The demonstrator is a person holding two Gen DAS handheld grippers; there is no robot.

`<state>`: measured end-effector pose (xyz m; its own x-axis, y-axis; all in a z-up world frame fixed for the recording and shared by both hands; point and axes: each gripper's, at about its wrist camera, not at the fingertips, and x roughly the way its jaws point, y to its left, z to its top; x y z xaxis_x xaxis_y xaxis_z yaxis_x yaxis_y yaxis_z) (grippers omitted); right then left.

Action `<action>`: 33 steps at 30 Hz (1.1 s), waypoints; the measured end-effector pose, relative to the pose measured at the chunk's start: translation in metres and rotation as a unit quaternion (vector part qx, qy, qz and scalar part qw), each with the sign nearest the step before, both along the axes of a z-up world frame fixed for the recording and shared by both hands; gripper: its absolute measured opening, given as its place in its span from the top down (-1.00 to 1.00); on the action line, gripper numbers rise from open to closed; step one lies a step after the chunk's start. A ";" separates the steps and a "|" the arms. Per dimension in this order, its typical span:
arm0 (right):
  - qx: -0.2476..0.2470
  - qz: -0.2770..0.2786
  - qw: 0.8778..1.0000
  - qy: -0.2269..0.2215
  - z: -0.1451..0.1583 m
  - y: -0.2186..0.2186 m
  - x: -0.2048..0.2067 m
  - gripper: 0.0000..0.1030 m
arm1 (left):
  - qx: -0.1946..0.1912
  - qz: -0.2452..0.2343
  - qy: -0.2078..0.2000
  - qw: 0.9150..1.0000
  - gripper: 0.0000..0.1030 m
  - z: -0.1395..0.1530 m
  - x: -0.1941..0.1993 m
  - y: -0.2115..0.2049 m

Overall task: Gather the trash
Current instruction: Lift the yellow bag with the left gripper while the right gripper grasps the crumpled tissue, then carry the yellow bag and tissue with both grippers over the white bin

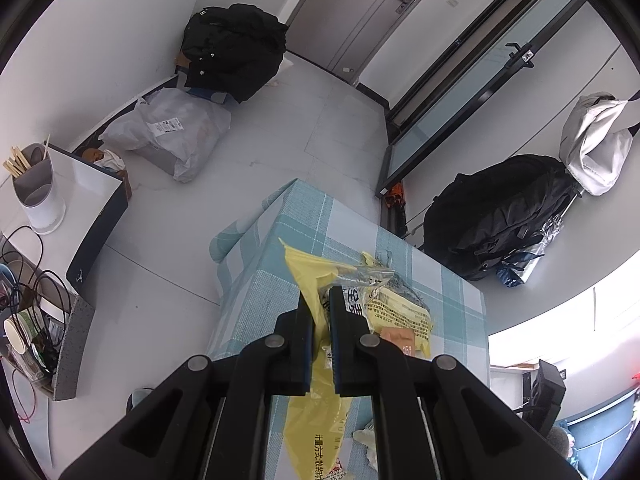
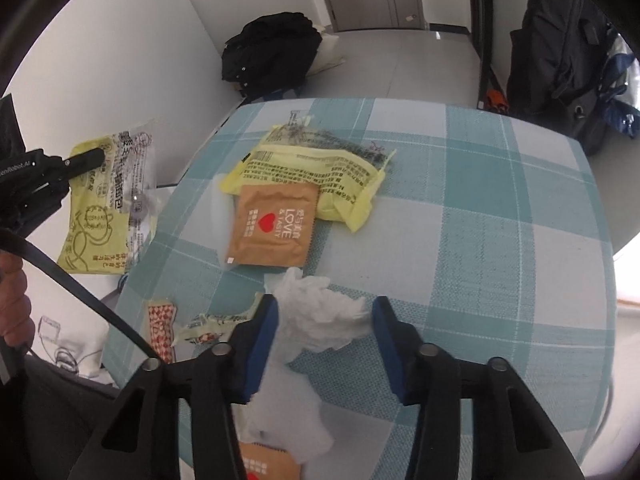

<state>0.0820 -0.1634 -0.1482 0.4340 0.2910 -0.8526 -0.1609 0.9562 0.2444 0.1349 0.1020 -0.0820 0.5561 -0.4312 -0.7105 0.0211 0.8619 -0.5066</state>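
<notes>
Right wrist view: right tool (image 2: 325,322) angled steeply down, jaws part-open astride crumpled white tissue (image 2: 320,312); left tool (image 2: 94,157) pinches glossy yellow wrapper (image 2: 100,200).

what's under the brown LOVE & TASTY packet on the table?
The brown packet overlaps the lower left edge of a yellow printed wrapper, and its lower part lies on the checked tablecloth. Whatever else sits beneath it is covered.

The brown sachet (image 2: 271,225) on the checked tablecloth (image 2: 480,220) reads "LOVE & TASTY" under a red heart.
</notes>
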 end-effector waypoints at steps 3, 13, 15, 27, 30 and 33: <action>-0.009 0.003 1.000 0.012 -0.007 0.001 0.001 0.51 | 0.009 -0.003 -0.003 1.000 0.94 0.001 -0.002 -0.002; -0.025 0.000 0.999 -0.025 0.015 -0.009 -0.011 0.70 | 0.026 -0.008 -0.015 1.000 0.94 0.009 -0.008 -0.011; -0.028 -0.004 0.999 -0.035 0.023 -0.013 -0.014 0.70 | 0.020 -0.007 -0.010 1.000 0.94 0.008 -0.007 -0.012; -0.014 -0.002 0.996 -0.093 0.073 -0.033 -0.042 0.70 | 0.049 -0.009 -0.050 0.997 0.94 0.039 -0.031 -0.030; -0.003 -0.001 0.994 -0.111 0.087 -0.040 -0.048 0.70 | 0.067 -0.022 -0.070 0.995 0.94 0.053 -0.038 -0.044; 0.002 -0.004 0.991 -0.131 0.104 -0.052 -0.055 0.70 | 0.073 -0.033 -0.080 0.994 0.94 0.062 -0.046 -0.058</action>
